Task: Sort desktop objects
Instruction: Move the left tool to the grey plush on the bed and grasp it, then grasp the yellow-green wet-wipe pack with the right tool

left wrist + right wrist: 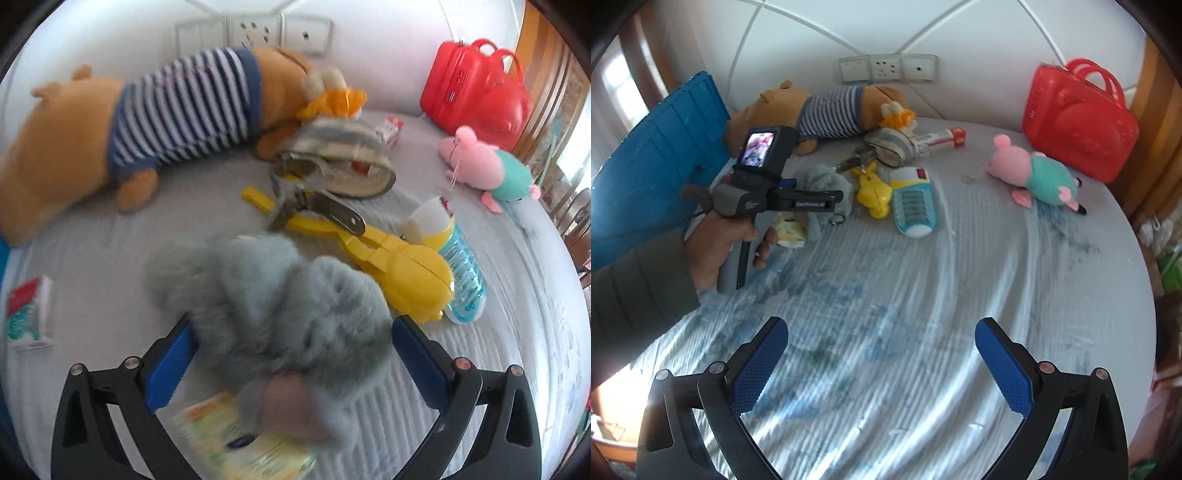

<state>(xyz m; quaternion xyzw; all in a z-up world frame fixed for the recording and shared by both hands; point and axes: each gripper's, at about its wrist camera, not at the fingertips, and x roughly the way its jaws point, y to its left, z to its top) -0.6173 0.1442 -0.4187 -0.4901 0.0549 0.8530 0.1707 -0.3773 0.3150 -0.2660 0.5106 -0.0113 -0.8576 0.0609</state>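
Note:
A grey furry plush toy (288, 317) fills the space between the wide-spread fingers of my left gripper (291, 328); I cannot tell whether the pads press on it. It lies over a yellow-green packet (236, 439). In the right wrist view the left gripper (812, 199) is at the grey plush (827, 184), at the left of the pile. My right gripper (881, 332) is open and empty above the bare sheet at the front.
On the table are a yellow clamp toy (399, 266), a plastic bottle (461, 280), metal pliers (317, 206), a striped hat (343, 155), a big brown plush (110, 129), a pink pig plush (487, 166), a red case (476, 88) and a tissue pack (29, 314). A blue crate (653, 147) stands at the left.

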